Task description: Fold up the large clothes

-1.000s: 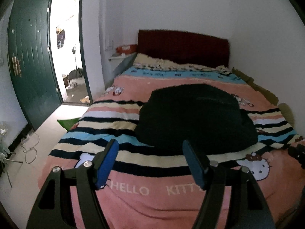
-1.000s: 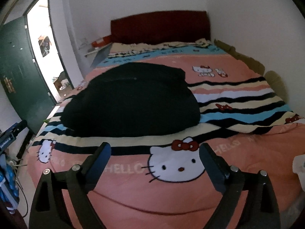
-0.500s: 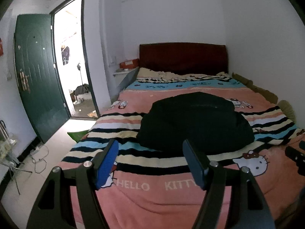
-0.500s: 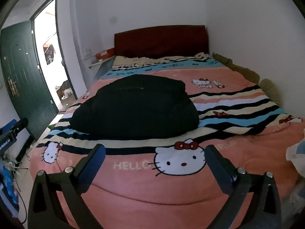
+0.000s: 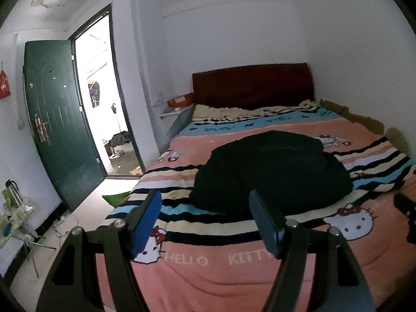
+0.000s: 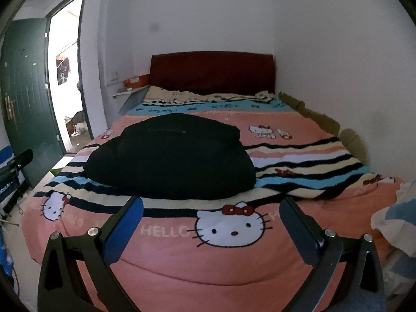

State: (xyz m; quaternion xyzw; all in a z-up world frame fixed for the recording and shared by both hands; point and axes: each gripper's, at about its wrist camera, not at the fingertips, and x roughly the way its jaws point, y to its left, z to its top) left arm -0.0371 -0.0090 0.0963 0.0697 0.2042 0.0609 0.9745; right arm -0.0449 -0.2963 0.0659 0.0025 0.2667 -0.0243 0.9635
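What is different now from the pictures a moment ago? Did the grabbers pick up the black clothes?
No. Both grabbers pulled back from the bed and tipped up, so more wall and ceiling shows. The right gripper has just been opening its jaws wider, with nothing between them. The left gripper kept the same gap, also empty. The black garment lies in the same folded heap on the blanket, untouched.

Bare blanket [image 6: 182, 265] before black garment [image 6: 171, 156]; passable.

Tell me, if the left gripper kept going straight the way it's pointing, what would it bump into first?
Probably the striped blanket, just short of the black garment; depth is hard to judge.
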